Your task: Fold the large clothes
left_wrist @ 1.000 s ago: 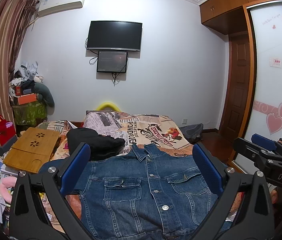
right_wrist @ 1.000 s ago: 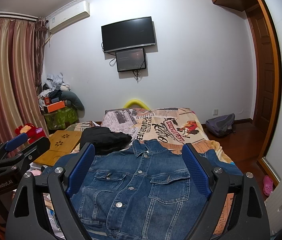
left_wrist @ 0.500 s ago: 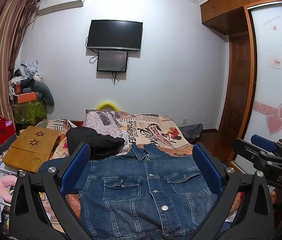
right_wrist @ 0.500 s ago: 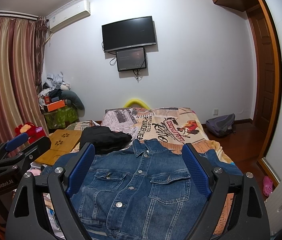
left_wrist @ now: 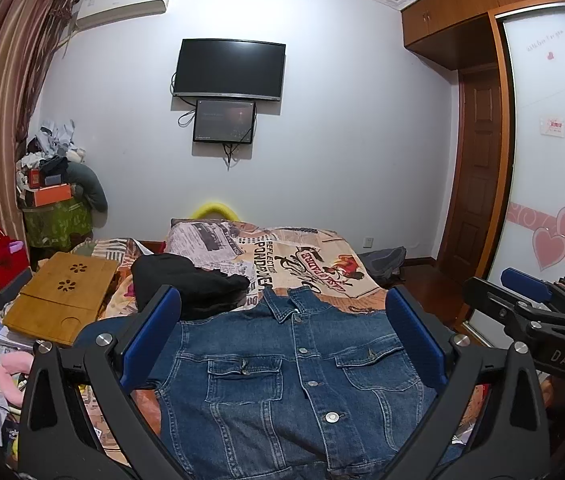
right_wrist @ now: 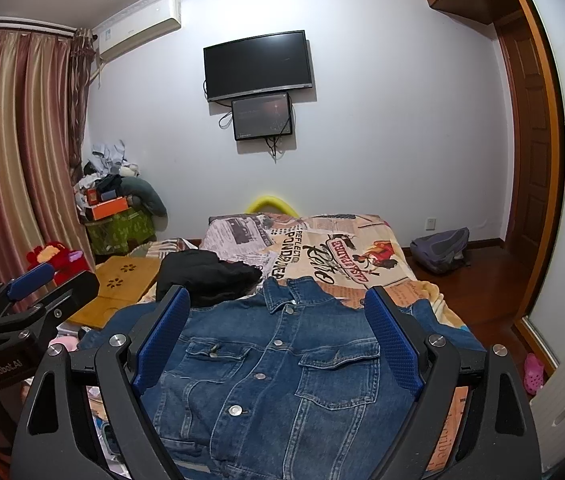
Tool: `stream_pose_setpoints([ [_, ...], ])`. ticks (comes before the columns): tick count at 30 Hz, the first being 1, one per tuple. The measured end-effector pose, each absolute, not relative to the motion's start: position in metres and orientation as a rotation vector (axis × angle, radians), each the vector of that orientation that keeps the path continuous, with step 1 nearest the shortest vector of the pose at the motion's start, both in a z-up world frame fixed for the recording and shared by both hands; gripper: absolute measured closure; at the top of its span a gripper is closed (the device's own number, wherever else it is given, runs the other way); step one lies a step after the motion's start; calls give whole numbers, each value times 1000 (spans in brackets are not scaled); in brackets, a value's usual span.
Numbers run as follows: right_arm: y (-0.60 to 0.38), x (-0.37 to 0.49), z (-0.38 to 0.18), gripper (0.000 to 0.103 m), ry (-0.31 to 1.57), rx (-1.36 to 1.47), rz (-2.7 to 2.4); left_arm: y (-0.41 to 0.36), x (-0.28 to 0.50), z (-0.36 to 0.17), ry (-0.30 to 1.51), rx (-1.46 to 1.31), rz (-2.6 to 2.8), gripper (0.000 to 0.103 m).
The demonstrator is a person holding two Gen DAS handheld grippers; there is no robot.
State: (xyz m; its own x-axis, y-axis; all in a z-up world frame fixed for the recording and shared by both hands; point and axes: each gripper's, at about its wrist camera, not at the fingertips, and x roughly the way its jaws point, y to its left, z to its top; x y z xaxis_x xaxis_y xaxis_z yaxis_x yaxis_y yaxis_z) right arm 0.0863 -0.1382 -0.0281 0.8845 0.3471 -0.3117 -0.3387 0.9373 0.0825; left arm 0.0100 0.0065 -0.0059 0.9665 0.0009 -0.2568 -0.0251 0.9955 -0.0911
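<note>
Denim jacket (left_wrist: 294,376) lies flat, front up and buttoned, collar toward the far wall, on the bed directly ahead of both my grippers. My left gripper (left_wrist: 282,344) has its blue pads spread wide with nothing between them; they hover above the jacket's shoulders without touching the cloth. My right gripper (right_wrist: 278,340) is likewise spread wide and empty, framing the chest pockets from above.

Writing: in the left wrist view the right gripper's body reads "DAS"; in the right wrist view the left gripper's body reads "GenRobot.AI". The bedspread (right_wrist: 346,256) is a newspaper-style print; I can read "REFLECTOR" and a banner in red letters, the rest too warped to make out.

Surface: a black garment (left_wrist: 186,284) sits bunched just beyond the jacket's left shoulder. A wooden lap tray (left_wrist: 62,296) with flower cut-outs rests at the bed's left edge, above a clutter of papers.

Room: a dark television (right_wrist: 258,64) hangs on the pale wall with a smaller screen (right_wrist: 262,118) just below it, cables dangling. An air conditioner (right_wrist: 142,28) sits high left, beside striped curtains (right_wrist: 6,152). A grey backpack (right_wrist: 438,250) lies on the wood floor near the brown door (right_wrist: 534,140). A wardrobe panel (left_wrist: 554,152) with pink hearts stands at right.
</note>
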Motion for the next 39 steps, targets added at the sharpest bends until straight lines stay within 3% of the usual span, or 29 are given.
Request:
stream_pose_setpoints([
  [8, -131, 103, -31, 16, 351, -2, 337, 29, 29, -8, 264, -112, 53, 0],
  [19, -114, 149, -43, 16, 412, -59, 317, 141, 88, -37, 359, -208, 259, 0],
  [25, -100, 179, -57, 16, 457, -106, 302, 225, 118, -83, 496, -341, 363, 0],
  [36, -79, 250, -88, 16, 612, -156, 339, 352, 137, -218, 801, -753, 399, 1],
  [39, -76, 265, -97, 16, 663, -160, 345, 372, 131, -249, 828, -899, 363, 8],
])
